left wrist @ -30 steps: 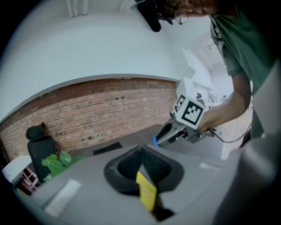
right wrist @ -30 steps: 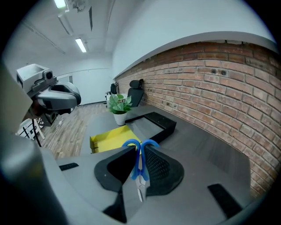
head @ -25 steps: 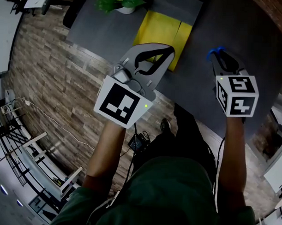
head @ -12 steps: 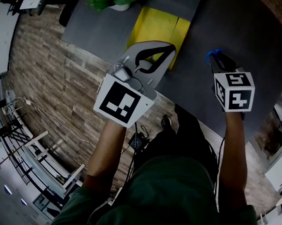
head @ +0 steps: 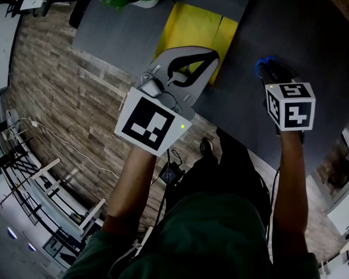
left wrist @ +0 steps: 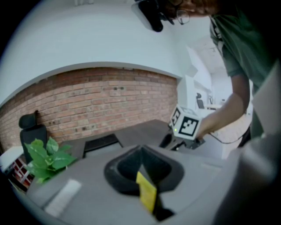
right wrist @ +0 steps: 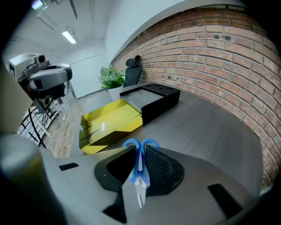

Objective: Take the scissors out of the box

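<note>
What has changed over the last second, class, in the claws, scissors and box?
Almost nothing. The box and table slide slightly up the head view, probably because the camera tipped. Nothing was taken or let go: the right claw stays shut on the scissors, outside the box, and the left claw stays shut on the box's yellow flap.

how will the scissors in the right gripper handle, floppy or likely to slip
The scissors look stiff, with metal blades and plastic loops, so they probably won't flop. They seem slim, likely light for the right gripper. Pinched only around the handles by the fingers, with the blades free, they could pivot or slip if swung.
</note>
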`<state>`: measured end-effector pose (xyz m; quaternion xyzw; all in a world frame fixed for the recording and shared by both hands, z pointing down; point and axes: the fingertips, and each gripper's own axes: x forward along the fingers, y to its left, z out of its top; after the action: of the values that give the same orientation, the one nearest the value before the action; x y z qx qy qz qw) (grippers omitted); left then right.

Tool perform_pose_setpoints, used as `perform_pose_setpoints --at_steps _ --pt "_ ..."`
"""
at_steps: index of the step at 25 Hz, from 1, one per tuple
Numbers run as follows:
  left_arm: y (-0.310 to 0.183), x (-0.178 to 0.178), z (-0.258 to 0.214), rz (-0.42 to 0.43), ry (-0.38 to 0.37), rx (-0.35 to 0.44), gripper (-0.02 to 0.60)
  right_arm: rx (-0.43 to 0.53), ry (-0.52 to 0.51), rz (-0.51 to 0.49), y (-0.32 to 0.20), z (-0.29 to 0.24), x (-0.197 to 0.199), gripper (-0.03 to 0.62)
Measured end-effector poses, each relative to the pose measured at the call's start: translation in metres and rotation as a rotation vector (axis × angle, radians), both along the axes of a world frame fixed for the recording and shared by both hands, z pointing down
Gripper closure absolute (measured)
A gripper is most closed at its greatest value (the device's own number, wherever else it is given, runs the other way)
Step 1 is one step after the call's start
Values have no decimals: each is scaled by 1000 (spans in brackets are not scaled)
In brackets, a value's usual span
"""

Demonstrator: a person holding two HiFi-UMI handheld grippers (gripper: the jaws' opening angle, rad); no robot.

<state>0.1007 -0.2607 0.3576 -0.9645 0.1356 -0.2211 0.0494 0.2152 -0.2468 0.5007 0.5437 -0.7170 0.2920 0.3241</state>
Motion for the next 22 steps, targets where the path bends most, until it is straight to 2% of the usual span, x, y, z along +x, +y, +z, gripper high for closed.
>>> perform_pose_setpoints --at_steps 22 --pt "-8 -6 17 -28 -14 -23 581 -123 -23 -19 -4 68 -1 525"
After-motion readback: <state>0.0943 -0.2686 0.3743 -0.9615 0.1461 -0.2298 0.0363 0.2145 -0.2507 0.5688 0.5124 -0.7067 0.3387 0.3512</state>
